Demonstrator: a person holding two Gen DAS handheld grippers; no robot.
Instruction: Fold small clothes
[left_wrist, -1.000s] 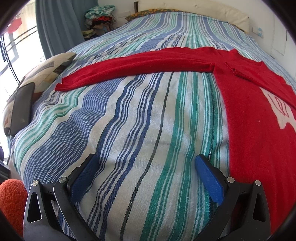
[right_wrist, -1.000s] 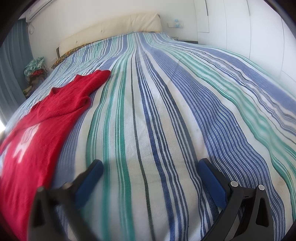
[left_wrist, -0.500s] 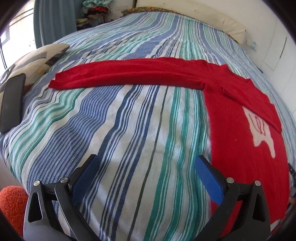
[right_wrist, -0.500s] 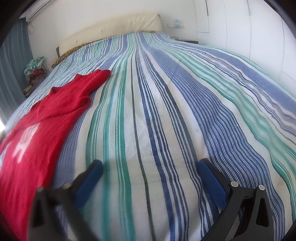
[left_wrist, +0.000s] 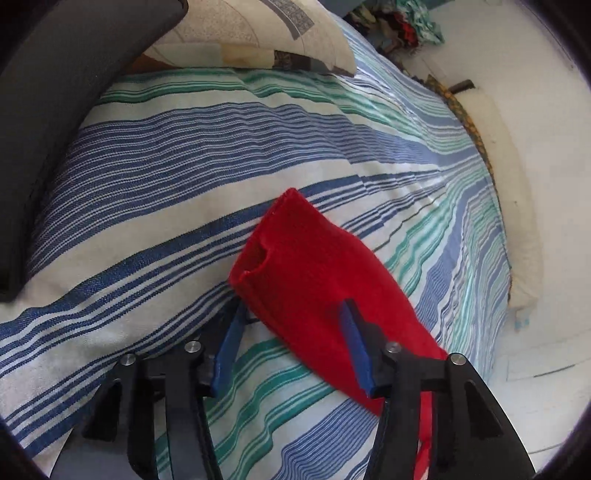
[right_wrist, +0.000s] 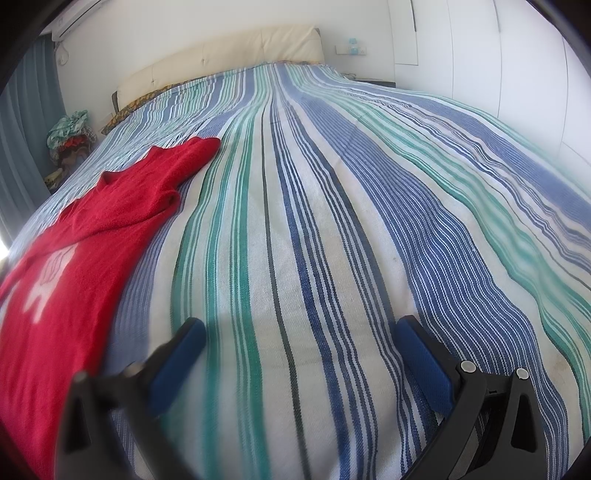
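The striped bedspread (right_wrist: 332, 229) fills both views. On it, at the left of the right wrist view, lies the red sweater (right_wrist: 74, 258), body flat, one sleeve folded in toward the collar. The other sleeve's cuff end (left_wrist: 295, 258) sits in the lower middle of the left wrist view, lifted a little off the cover. The left gripper (left_wrist: 291, 332) has just been closing; its blue pads flank the cuff, one below the cloth, one above, and seem not yet pressed home. To do it well, I judge, pinch both layers of the cuff (a single layer would twist), then carry it low across the body. The right gripper (right_wrist: 295, 354) hangs spread wide over bare bedspread.
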